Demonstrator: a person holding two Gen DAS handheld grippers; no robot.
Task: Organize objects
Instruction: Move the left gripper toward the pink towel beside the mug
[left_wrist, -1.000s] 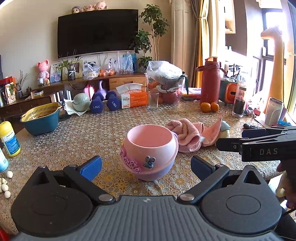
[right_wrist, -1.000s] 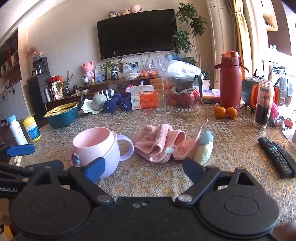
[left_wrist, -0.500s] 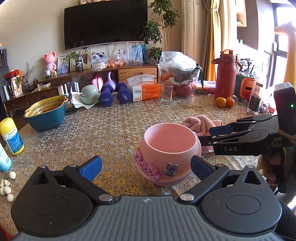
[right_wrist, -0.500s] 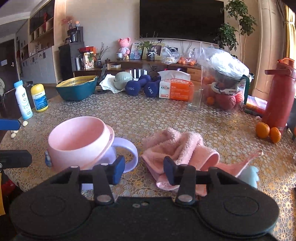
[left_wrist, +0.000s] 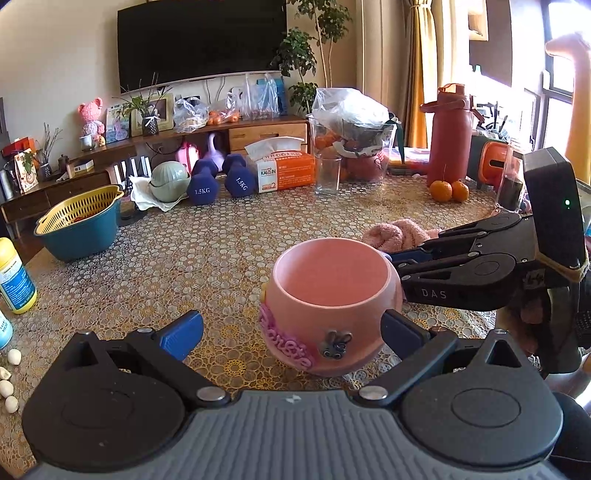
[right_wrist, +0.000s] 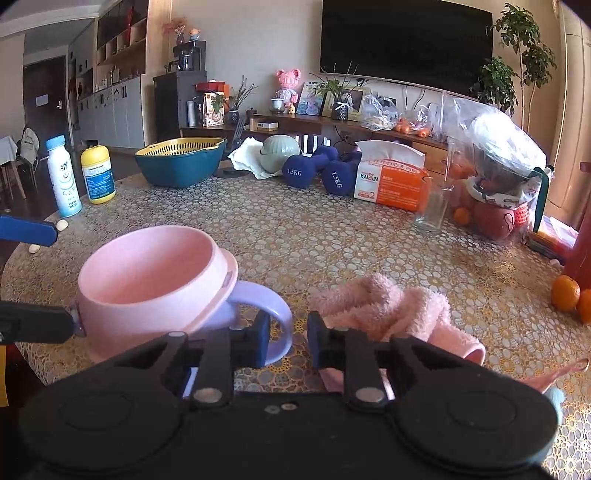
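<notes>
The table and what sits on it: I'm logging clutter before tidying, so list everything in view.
pink mug: one, pink with lilac handle, near edge.
pink towel: one, beside the mug.
dumbbells: two, dark blue, far side.
tissue box: one, orange and white, far side.
colander basin: one, yellow in teal, left.
glass: one, clear, by tissue box.
oranges: two, by red flask.
left hand-held gripper: open, jaws either side of the mug.
right hand-held gripper: has just been closing; handle between jaws, contact unclear.

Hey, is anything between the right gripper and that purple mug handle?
Nothing visible. The right gripper is already at the handle of the pink mug, its jaws having just been closing with the loop between them. The pink towel lies off to the side.
</notes>
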